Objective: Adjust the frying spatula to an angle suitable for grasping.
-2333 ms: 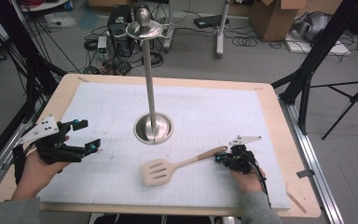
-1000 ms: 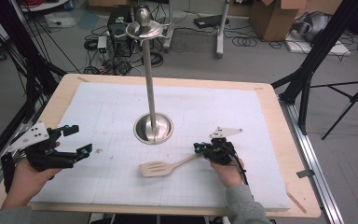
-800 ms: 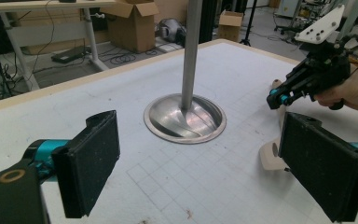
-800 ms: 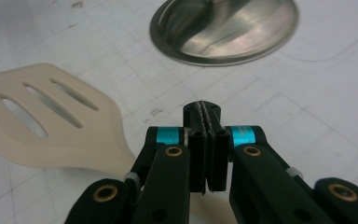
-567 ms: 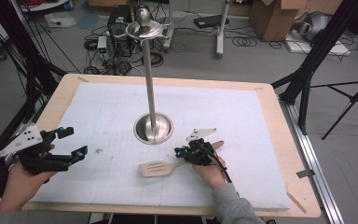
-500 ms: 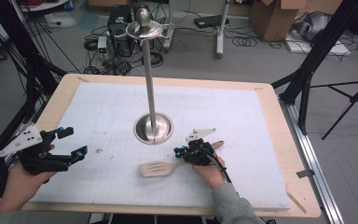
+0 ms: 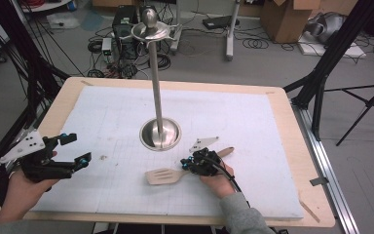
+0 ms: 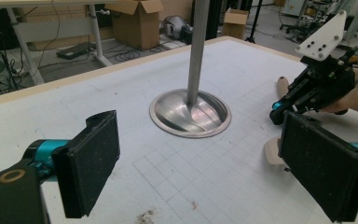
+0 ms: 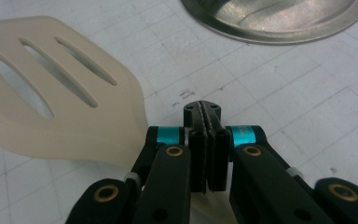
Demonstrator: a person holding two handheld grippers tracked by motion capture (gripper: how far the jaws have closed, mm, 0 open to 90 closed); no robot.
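A cream slotted spatula [image 7: 163, 176] lies flat on the white mat, its handle end [image 7: 226, 151] pointing back right. My right gripper [image 7: 187, 165] rests low over the handle just behind the head. In the right gripper view its jaws are pressed together with nothing visible between them [image 9: 207, 112], and the spatula head [image 9: 74, 112] lies to their left, the handle passing underneath. My left gripper [image 7: 78, 148] hovers at the mat's left side. It stands wide open and empty [image 8: 209, 168], facing the stand and the right gripper [image 8: 279, 114].
A steel stand with a round dished base [image 7: 160, 134] and a tall pole [image 7: 155, 73] rises mid-mat, close behind the spatula. The white gridded mat [image 7: 253, 126] lies on a wooden table [image 7: 302, 161]. Tripod legs and cables crowd the floor around the table.
My right gripper slid from the spatula's handle end leftward along the handle to near its head; the spatula turned slightly. My left gripper drifted back toward the near left corner.
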